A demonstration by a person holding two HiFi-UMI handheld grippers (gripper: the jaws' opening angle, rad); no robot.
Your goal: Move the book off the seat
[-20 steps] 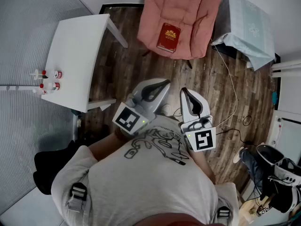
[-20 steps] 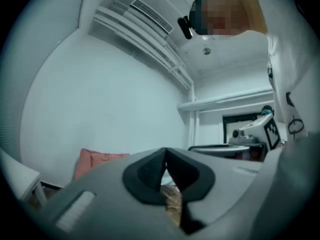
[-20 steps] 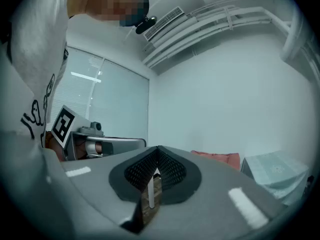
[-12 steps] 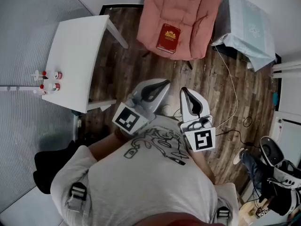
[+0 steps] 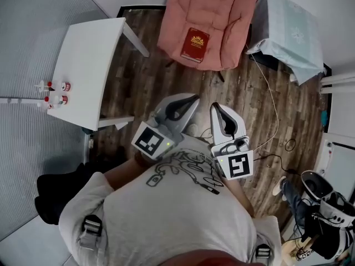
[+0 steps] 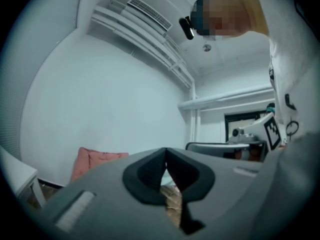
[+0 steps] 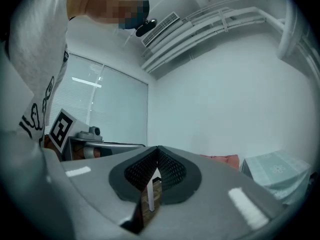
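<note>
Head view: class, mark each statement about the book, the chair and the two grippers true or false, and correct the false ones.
1. The book lies on the pink chair. True.
2. The left gripper holds the book. False: the left gripper's jaws are shut on nothing, well short of the chair.
3. The right gripper has its jaws wide open. False: the right gripper's jaws are shut and empty.
4. The white table stands left of the chair in this view. True.
</note>
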